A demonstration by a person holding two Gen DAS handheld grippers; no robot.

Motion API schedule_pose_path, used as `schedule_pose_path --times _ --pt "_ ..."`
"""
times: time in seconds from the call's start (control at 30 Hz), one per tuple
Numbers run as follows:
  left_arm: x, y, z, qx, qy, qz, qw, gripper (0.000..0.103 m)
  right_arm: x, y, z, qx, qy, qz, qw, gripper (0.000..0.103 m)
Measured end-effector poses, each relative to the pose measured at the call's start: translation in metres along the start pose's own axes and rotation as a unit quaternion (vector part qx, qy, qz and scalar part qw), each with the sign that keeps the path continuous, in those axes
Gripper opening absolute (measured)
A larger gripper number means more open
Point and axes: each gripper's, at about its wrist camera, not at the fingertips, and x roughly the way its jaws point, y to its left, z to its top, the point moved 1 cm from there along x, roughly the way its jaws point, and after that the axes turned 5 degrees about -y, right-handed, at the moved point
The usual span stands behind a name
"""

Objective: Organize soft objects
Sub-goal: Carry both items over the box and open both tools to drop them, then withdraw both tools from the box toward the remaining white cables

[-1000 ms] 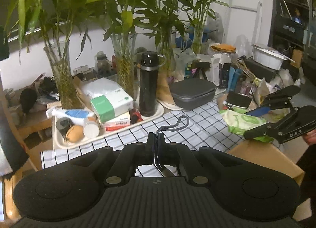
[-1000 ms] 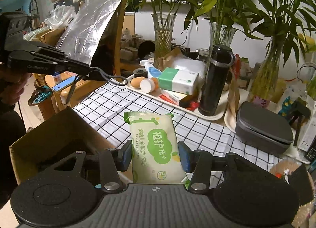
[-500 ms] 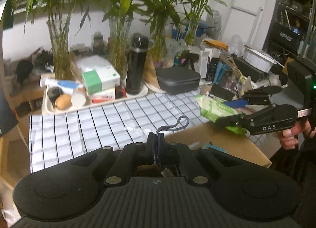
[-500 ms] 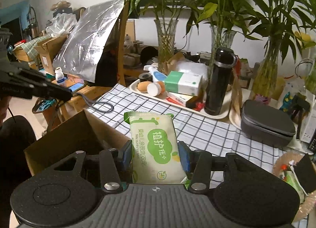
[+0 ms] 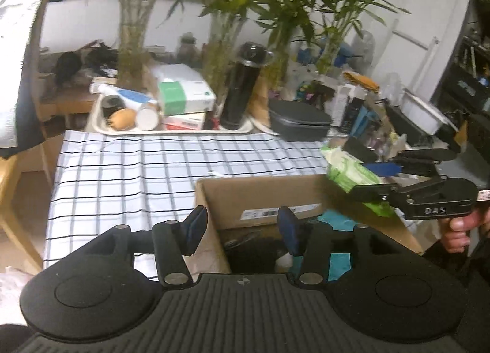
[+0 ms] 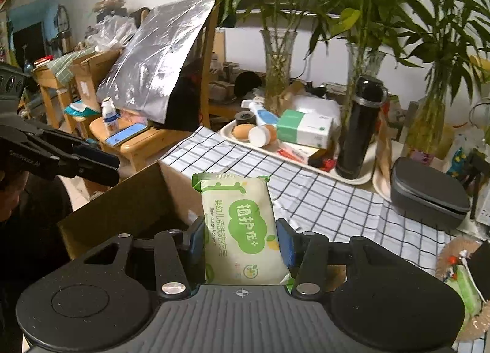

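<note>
My right gripper point(image 6: 241, 238) is shut on a green and white soap packet point(image 6: 242, 227), held over the near edge of an open cardboard box point(image 6: 128, 203). In the left wrist view the same packet point(image 5: 352, 172) and right gripper point(image 5: 372, 180) hang over the box's right rim point(image 5: 260, 181). My left gripper point(image 5: 242, 230) is open and empty above the box, where dark items and something teal point(image 5: 337, 221) lie. The left gripper shows from the side in the right wrist view point(image 6: 101, 166).
The box stands against a table with a checked cloth point(image 5: 137, 166). A tray point(image 5: 101, 126) at the back holds a tissue box point(image 5: 183, 95), a black flask point(image 5: 242, 89) and small items. A grey case point(image 5: 298, 120), vases with plants and a wooden chair point(image 6: 144, 138) stand around.
My left gripper has swung right over the box and opened; the black wire hook it held is gone from its fingers. The right gripper keeps its hold on the packet.
</note>
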Motion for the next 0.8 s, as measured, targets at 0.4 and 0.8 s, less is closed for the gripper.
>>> schedule_pose_path --times 0.4,0.8 --pt "-0.018 0.003 -0.014 0.012 -0.011 0.027 0.9995 0.053 0.007 0.022 0.001 -0.011 0.007 0.018 1.0 0.051" --pt "-0.029 0.009 -0.019 0.008 -0.016 0.04 0.999 0.055 0.003 0.051 0.011 -0.058 -0.035 0.073 0.995 0.095"
